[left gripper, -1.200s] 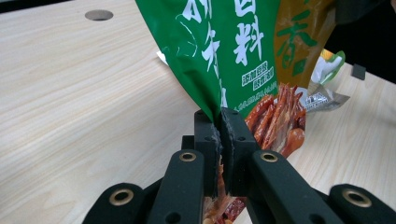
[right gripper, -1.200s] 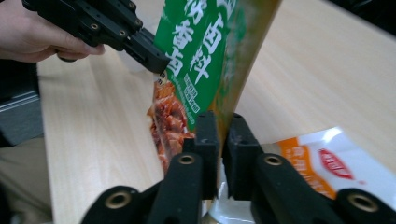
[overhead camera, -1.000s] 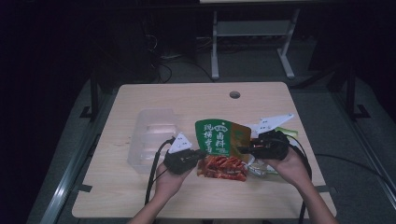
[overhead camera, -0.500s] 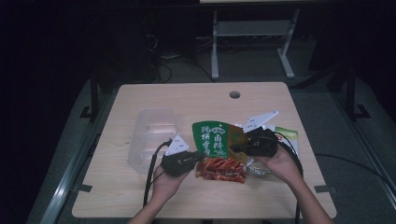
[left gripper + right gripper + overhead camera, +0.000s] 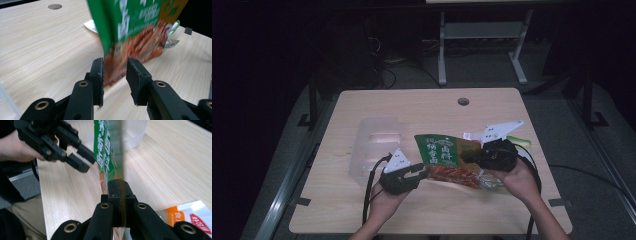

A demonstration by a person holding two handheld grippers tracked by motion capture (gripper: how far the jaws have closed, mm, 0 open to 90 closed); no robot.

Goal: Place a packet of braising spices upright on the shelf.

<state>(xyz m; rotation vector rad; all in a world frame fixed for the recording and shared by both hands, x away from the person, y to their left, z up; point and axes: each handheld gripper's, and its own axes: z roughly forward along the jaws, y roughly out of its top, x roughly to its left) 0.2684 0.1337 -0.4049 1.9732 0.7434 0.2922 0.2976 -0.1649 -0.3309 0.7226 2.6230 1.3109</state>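
R jaws: your right gripper (image 5: 119,202) is clamped on the edge of the green snack bag (image 5: 443,156), mid-right of the high view.
L jaws: your left gripper (image 5: 115,75) is parted narrow, bag's lower corner between the pads, not yet pinched.
Risk: close L off-centre & the thin film prob slips or tears.
Count: 2 grippers, 1 green bag, 1 clear plastic container (image 5: 373,142) at left, 1 orange-white packet (image 5: 192,217).

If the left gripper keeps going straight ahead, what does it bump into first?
Most likely the green snack bag. The left gripper has its jaws open, with the bag's lower corner already between them. The right gripper holds the bag up by its other edge. Exact depth is hard to judge.
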